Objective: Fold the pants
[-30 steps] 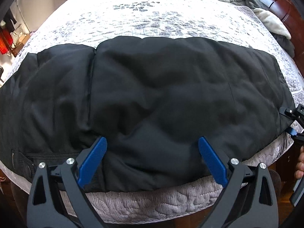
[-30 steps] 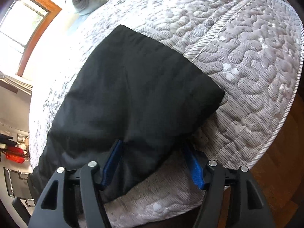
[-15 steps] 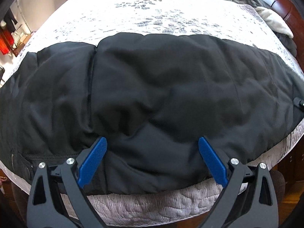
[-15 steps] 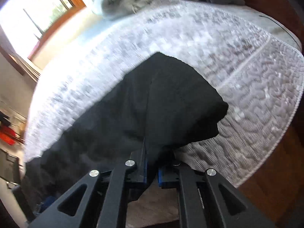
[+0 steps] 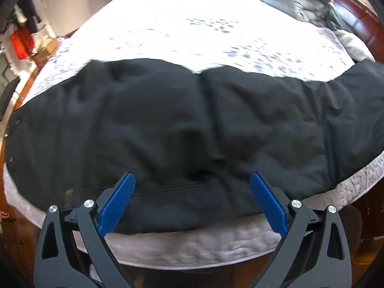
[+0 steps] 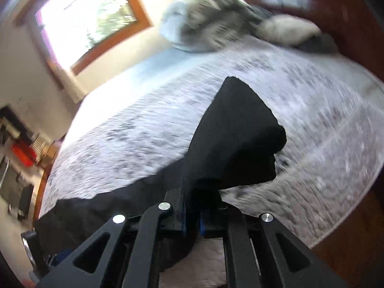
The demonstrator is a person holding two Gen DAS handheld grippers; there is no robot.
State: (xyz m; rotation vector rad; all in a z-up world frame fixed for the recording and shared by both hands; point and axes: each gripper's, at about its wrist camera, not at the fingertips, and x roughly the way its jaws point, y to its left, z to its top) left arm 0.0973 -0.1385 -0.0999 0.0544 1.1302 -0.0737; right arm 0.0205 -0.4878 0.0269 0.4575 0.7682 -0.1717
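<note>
Black pants (image 5: 192,132) lie spread across the near edge of the bed, running left to right. My left gripper (image 5: 192,204) is open, its blue pads on either side of the pants' near edge by a zipper seam, holding nothing. My right gripper (image 6: 192,218) is shut on the pants' leg end (image 6: 237,144) and holds it lifted off the mattress, so the cloth stands up in a peak. The rest of the pants (image 6: 115,206) trails down to the left in the right wrist view.
The bed has a pale quilted mattress cover (image 5: 204,36). Grey bedding and pillows (image 6: 208,24) are heaped at the head by a dark wooden headboard (image 6: 312,2). Wooden floor (image 6: 360,240) lies beside the bed. A window (image 6: 91,16) is on the far wall.
My right gripper closed on the leg end and has lifted it up off the bed. My left gripper stayed open and shifted left along the pants' near edge.
</note>
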